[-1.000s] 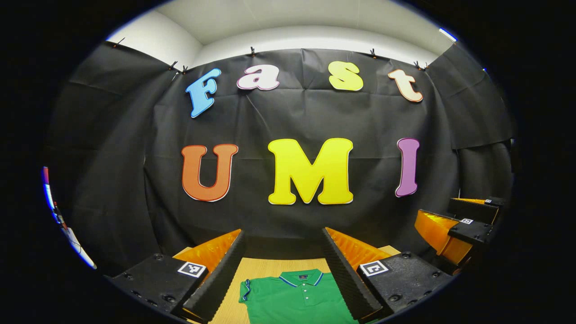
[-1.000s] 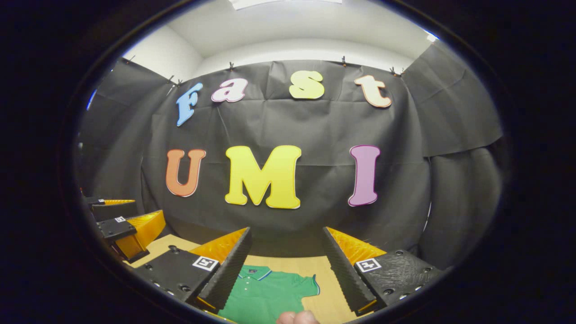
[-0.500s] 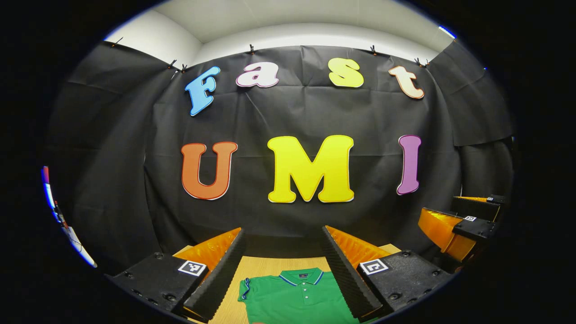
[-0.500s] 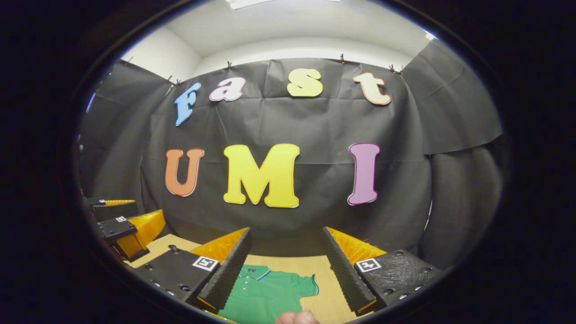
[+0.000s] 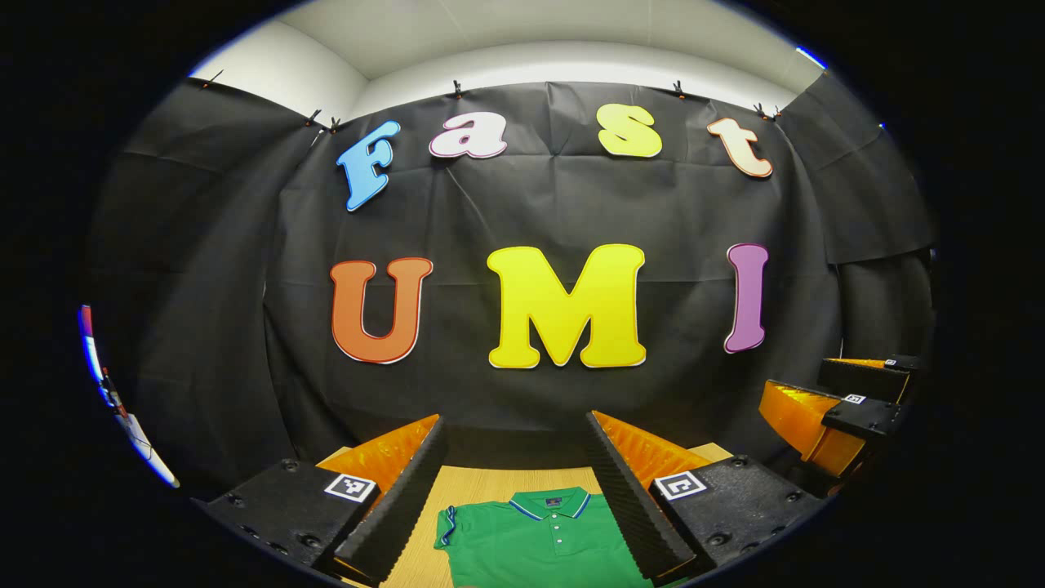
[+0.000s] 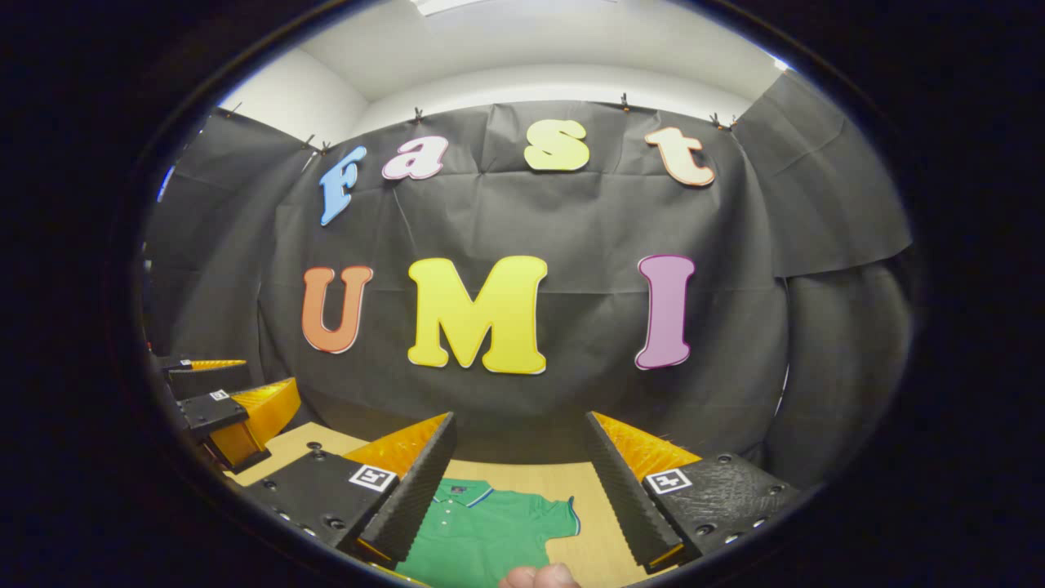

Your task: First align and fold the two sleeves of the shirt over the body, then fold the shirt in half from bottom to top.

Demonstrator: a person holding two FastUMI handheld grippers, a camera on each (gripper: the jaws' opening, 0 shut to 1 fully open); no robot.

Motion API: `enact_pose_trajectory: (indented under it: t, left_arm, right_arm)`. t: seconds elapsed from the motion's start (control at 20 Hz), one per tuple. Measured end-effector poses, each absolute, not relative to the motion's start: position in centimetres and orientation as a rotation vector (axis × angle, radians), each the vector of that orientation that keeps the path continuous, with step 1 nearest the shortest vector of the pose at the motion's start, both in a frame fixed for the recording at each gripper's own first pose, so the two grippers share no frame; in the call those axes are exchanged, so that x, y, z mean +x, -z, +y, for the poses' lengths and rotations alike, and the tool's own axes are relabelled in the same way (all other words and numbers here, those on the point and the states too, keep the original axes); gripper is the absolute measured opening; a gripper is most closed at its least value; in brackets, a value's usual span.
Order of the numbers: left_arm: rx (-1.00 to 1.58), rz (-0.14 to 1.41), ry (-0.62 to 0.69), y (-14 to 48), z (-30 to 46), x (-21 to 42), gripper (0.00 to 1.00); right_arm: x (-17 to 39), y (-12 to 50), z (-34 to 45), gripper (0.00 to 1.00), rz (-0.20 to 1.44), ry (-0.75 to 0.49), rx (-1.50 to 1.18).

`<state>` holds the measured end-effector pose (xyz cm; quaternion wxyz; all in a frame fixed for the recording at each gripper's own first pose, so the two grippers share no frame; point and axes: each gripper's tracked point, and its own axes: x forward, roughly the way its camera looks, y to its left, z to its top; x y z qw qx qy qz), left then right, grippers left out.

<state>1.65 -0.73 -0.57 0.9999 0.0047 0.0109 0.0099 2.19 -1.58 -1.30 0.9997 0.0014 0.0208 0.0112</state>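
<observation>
Barely anything has moved since a second ago: both views tipped up a touch, so the shirt sits slightly lower in frame; shirt itself has not shifted.

Left tongs (image 5: 516,490), bottom centre of the left gripper view: spread wide, nothing between the fingers, held up off the table (image 5: 482,482). Through the gap lies the green shirt (image 5: 543,543), collar toward the far wall, flat on the wood, one sleeve edge with its striped cuff at lower left beside the near finger. Bare strip of table between collar and the black cloth wall (image 5: 204,286). Right tongs also show at the right edge of this view (image 5: 824,408), well apart from the shirt, likewise spread.

Right tongs (image 6: 520,490), bottom centre of the right gripper view: wide open, gripping nothing, above the table (image 6: 588,506). Shirt (image 6: 482,535) sits lower left in the gap, its sleeve (image 6: 559,516) ending short of the right-hand finger, with open wood past it. A fingertip of a hand (image 6: 539,576) pokes in at the bottom edge. Left tongs appear at the left edge here (image 6: 216,400), clear of the shirt.
</observation>
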Motion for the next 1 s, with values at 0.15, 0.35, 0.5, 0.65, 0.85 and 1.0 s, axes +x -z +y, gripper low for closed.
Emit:
enact_pose_trajectory:
  t: [0.15,0.35,0.5,0.65,0.85,1.0]
  left_arm:
    - [0.014,0.022,-0.023,0.9,-0.9,2.3,1.00]
    - [0.014,0.032,-0.044,1.8,-0.9,3.6,1.00]
    - [0.012,0.027,-0.052,2.0,-1.2,4.5,1.00]
    - [0.021,0.024,-0.061,2.2,-1.7,5.2,1.00]
    - [0.024,0.027,-0.065,2.5,-2.2,5.6,1.00]
    - [0.035,0.029,-0.092,2.6,-1.9,5.8,1.00]
  right_arm:
    - [3.2,3.3,-2.5,0.95,0.079,-0.020,0.000]
    - [5.4,7.0,-4.5,0.95,0.147,-0.022,-0.026]
    - [8.1,10.3,-6.6,0.97,0.186,-0.025,-0.054]
    - [11.3,15.5,-8.4,0.95,0.278,-0.034,-0.058]
    - [15.9,24.0,-10.5,0.95,0.452,-0.041,-0.015]
    - [18.5,29.1,-11.6,0.98,0.541,-0.019,-0.003]
